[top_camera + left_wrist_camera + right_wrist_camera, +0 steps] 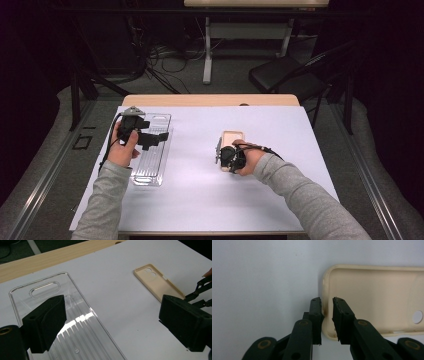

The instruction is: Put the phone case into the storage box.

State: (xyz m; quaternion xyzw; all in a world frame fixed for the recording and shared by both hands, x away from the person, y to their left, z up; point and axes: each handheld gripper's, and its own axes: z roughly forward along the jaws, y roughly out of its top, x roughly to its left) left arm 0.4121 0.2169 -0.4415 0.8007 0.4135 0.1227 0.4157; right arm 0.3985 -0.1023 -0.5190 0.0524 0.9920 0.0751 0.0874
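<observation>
A clear plastic phone case [152,167] lies on the white table cover at the left, its camera cutout at the far end. My left gripper [150,137] hovers over it, open, with nothing between its wide-set jaws; in the left gripper view the clear phone case [82,325] lies under the left gripper [112,305]. A beige phone case [233,136] lies inside up near the middle. My right gripper [327,301] straddles the short near-end wall of the beige phone case [372,297], one jaw outside and one inside, closed in on the rim.
The white cover [200,200] spans most of the wooden table [210,100]. A black chair [285,75] and another table's legs stand beyond the far edge. Cables trail on the floor behind.
</observation>
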